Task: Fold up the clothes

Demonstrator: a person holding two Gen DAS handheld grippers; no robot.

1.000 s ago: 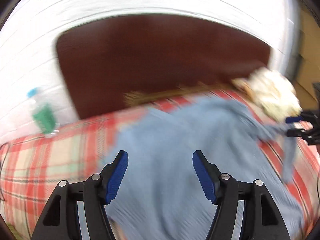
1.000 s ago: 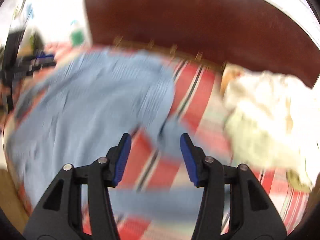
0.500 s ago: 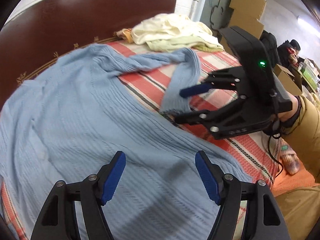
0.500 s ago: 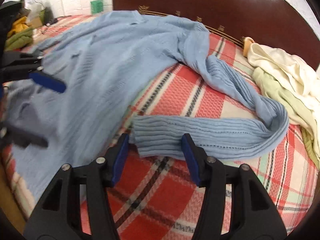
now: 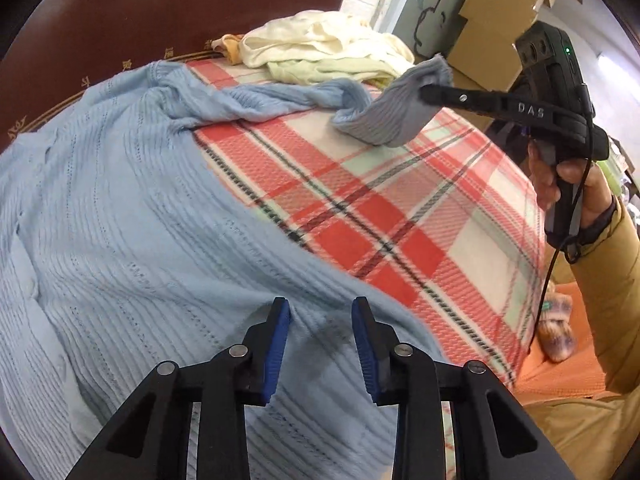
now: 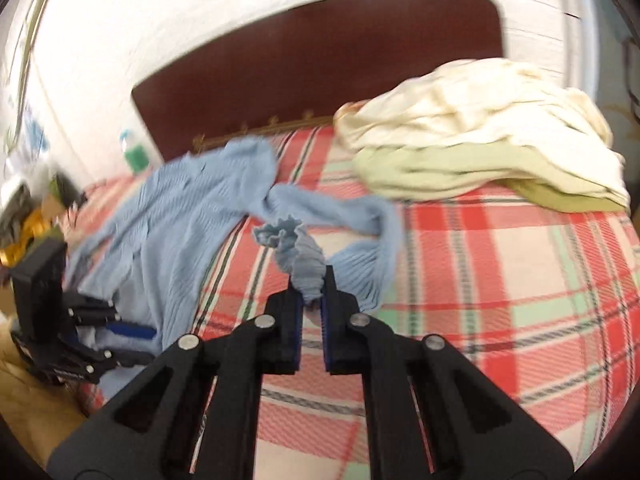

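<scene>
The right gripper (image 6: 311, 294) pinches the cuff of the blue sweater's (image 5: 132, 216) sleeve (image 6: 352, 216), lifted off the plaid bed (image 6: 500, 280). The left gripper (image 5: 321, 316) is spread just above the sweater's body, which lies beneath and ahead of it. Cream clothes (image 6: 480, 136) sit beyond the right gripper

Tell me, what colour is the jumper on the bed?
Light blue; the jumper shows best in the left wrist view.
</scene>
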